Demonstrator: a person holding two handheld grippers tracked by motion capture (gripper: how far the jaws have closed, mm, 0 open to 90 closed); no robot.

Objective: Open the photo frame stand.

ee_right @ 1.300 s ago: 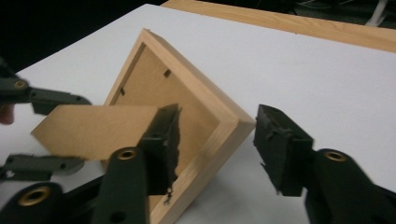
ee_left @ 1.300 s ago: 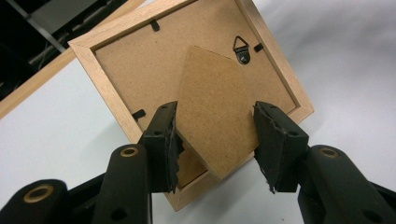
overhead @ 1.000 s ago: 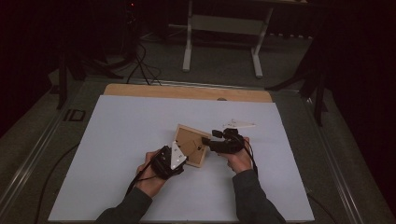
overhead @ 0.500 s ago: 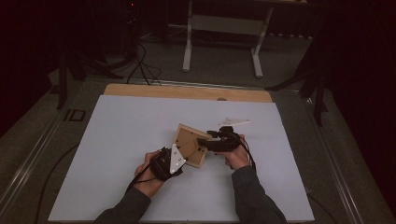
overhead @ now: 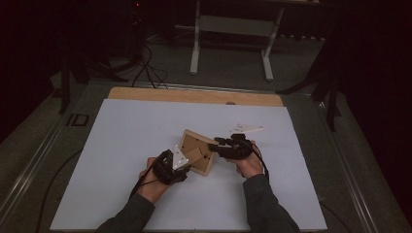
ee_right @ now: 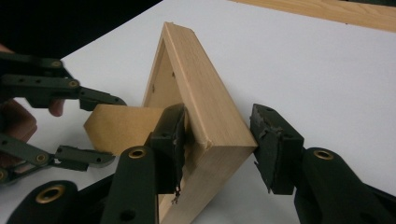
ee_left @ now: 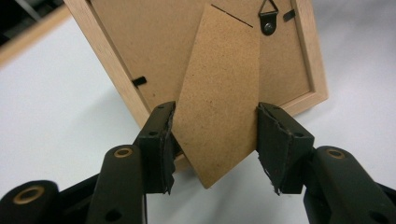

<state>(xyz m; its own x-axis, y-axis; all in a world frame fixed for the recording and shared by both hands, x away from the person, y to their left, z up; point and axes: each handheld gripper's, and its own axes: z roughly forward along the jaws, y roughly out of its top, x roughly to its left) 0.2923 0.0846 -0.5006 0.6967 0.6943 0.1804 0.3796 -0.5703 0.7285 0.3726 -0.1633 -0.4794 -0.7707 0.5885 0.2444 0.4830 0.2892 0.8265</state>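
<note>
A light wooden picture frame [overhead: 197,145] stands tilted on the white table top, its back toward me. In the left gripper view the frame's back [ee_left: 140,42] shows its brown cardboard stand [ee_left: 219,93] swung out. My left gripper [ee_left: 215,144] is shut on the stand's two side edges. It sits at the frame's near left corner [overhead: 187,162]. My right gripper [ee_right: 217,144] is shut on the frame's side rail [ee_right: 210,107] at a corner, one pad inside and one outside. It comes in from the frame's right [overhead: 216,144]. The right gripper view also shows the stand [ee_right: 121,126] between the left gripper's fingers [ee_right: 93,98].
The white sheet [overhead: 121,145] covers most of the table, with a wooden strip [overhead: 194,95] along the far edge. Beyond it, in the dark, stand a white desk frame [overhead: 233,29] and cables on the floor [overhead: 145,68]. A person's forearms enter from the bottom.
Very little: both hands and the frame have shifted slightly, and the right gripper has edged a bit to the left. Both holds look the same.
</note>
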